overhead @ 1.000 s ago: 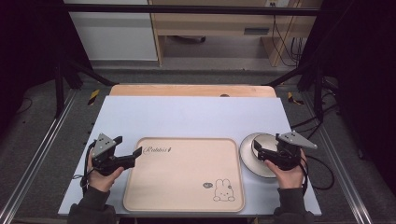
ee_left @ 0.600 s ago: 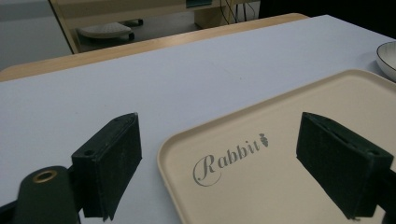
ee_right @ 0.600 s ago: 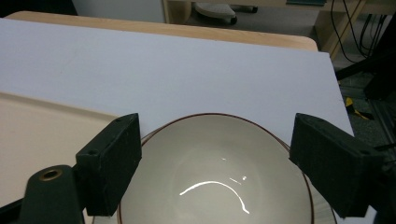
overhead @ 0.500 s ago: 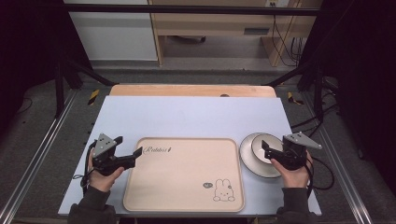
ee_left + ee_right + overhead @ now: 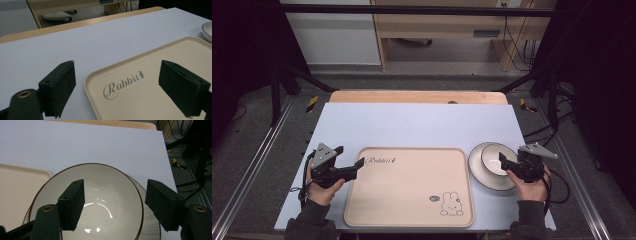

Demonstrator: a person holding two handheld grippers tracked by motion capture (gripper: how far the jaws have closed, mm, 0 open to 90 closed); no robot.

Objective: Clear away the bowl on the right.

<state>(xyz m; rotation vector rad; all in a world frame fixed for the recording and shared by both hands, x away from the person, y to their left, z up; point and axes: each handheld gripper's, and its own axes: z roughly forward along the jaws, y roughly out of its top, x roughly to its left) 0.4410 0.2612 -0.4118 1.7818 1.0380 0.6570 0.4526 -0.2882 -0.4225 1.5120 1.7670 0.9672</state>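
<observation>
Bowl (image 5: 95,202) is sitting in a plate (image 5: 479,172) right of the tray (image 5: 409,187); your right tool (image 5: 113,202) is closing astride its rim, while your left tool (image 5: 125,87) is hovering open.

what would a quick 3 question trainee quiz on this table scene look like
1. True or false: the bowl sits on a plate.
2. Which thing has the word "Rabbit" printed on it? A) the bowl B) the tray C) the table sheet
3. Fill in: one jaw of the right gripper is inside the bowl and the other is outside its ____.

Key
1. True; the plate's edge shows under the bowl in the right gripper view.
2. B; the left gripper hovers open over that corner of the tray.
3. Rim; the jaws straddle it and have just been closing, with the pads not yet pressing on it.
</observation>
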